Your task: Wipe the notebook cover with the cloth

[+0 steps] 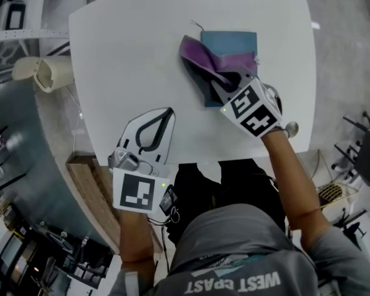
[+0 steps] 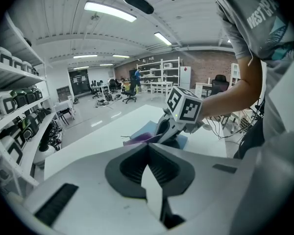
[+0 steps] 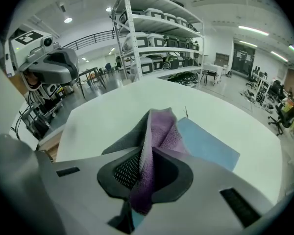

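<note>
My right claw [image 1: 222, 79] is clenched on the purple cloth [image 1: 200, 53] at the left edge of the blue notebook [image 1: 237, 45]. The cover lies right of the claw, toward the table's [image 1: 111, 54] far-right corner. My left claw [image 1: 155, 125] is closed and empty at the near edge, well apart from them.

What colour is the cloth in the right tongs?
Purple. The soft purple cloth shows best in the right gripper view.

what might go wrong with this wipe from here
1. The left gripper is shut and empty over the bare table, away from the notebook. Nothing pins the notebook, so a wiping stroke might slide it.
2. The right gripper pinches the cloth in a bunched fold, so it may wipe only a narrow strip or slip out.
</note>
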`<action>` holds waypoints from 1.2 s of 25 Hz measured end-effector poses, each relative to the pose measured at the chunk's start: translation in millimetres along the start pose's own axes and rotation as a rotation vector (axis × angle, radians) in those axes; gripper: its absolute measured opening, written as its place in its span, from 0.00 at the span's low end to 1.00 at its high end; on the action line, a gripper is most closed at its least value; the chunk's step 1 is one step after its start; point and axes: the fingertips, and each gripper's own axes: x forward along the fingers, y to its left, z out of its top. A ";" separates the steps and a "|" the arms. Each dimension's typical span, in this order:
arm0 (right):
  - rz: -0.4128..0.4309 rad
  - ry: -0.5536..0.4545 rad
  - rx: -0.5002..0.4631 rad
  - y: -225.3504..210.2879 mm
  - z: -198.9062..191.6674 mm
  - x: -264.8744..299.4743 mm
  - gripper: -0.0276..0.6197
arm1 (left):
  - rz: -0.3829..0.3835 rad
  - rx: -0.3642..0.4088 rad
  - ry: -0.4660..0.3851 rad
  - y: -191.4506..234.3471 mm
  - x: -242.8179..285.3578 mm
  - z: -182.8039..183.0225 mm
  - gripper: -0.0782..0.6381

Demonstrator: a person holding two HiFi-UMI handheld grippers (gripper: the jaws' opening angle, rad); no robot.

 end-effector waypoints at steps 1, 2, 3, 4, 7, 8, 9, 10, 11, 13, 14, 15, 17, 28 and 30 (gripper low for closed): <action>-0.012 0.005 0.012 -5.2 -5.1 -4.2 0.14 | -0.006 0.005 0.001 -0.4 1.9 1.9 0.11; -0.027 0.010 0.026 -11.5 -11.1 -9.2 0.14 | -0.013 0.012 0.000 -1.1 4.3 4.7 0.11; -0.043 0.015 0.040 -18.7 -17.8 -14.9 0.14 | -0.020 0.019 -0.001 -2.1 7.1 8.3 0.11; -0.061 0.019 0.056 -26.6 -25.2 -21.4 0.14 | -0.028 0.026 -0.002 -3.2 10.2 12.3 0.11; -0.113 0.029 0.111 -51.5 -48.0 -41.9 0.14 | -0.052 0.045 -0.006 -6.9 20.0 25.4 0.11; -0.129 0.031 0.128 -59.1 -55.0 -48.2 0.14 | -0.060 0.052 -0.006 -8.5 23.3 29.3 0.11; -0.144 0.033 0.143 -66.0 -61.5 -54.0 0.14 | -0.067 0.058 -0.006 -10.4 26.8 32.8 0.11; -0.156 0.035 0.154 -71.9 -67.3 -59.0 0.14 | -0.073 0.062 -0.006 -12.7 30.5 36.2 0.11; -0.164 0.036 0.161 -76.6 -71.9 -63.0 0.14 | -0.077 0.064 -0.006 -15.2 34.4 39.4 0.11; -0.168 0.039 0.158 -82.1 -75.9 -67.1 0.14 | -0.084 0.065 -0.010 -19.9 42.3 46.0 0.11; -0.167 0.039 0.149 -82.9 -75.3 -67.6 0.14 | -0.086 0.066 -0.014 -21.8 45.4 49.1 0.11; -0.164 0.038 0.138 -82.7 -73.3 -67.2 0.14 | -0.087 0.068 -0.019 -23.0 47.7 51.6 0.11; -0.152 0.030 0.120 -79.9 -65.5 -63.5 0.14 | -0.085 0.071 -0.028 -22.7 48.3 53.4 0.11; -0.023 0.012 -0.042 -18.3 2.7 -5.1 0.14 | -0.008 0.009 -0.009 -3.0 10.7 14.3 0.11; 0.001 0.008 -0.065 -6.1 14.2 4.5 0.14 | 0.001 0.001 -0.006 0.3 5.1 8.9 0.11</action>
